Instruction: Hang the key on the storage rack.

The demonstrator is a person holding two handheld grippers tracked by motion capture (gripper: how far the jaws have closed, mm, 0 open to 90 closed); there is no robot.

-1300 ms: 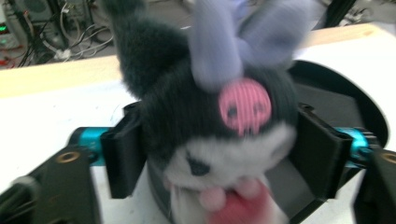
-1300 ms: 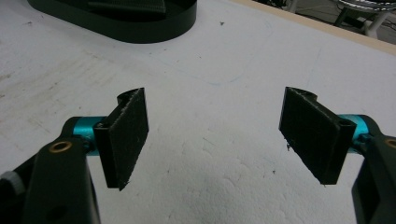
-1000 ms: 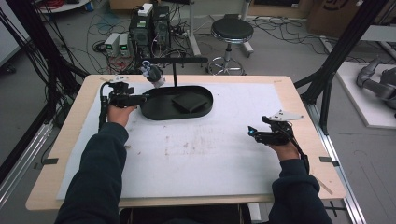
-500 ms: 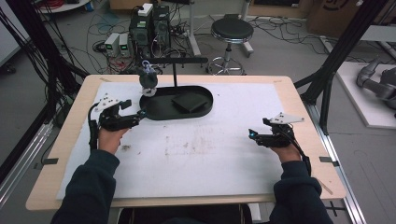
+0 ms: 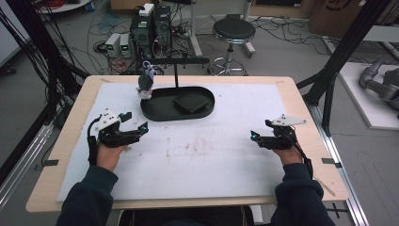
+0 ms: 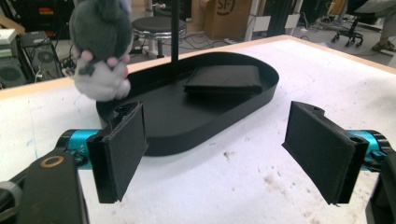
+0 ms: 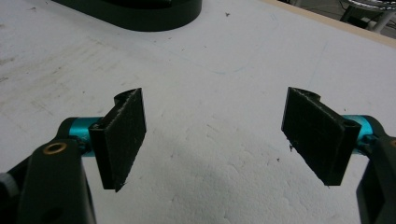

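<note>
A grey and white plush toy hangs from the left end of the crossbar of a black stand that rises out of a black oval tray. A black wallet lies flat in the tray. My left gripper sits low over the white mat, in front of the tray's left end and apart from it. Its jaws have just been opening and nothing is between them. My right gripper rests open and empty near the mat's right side.
A white mat covers most of the wooden table. The tray's rim lies far ahead of the right gripper. Computers, cables and a stool stand on the floor beyond the table.
My left hand has drawn back from the tray's left end toward me and down to the mat. The plush toy stays hanging at the stand. The right hand has not moved.
</note>
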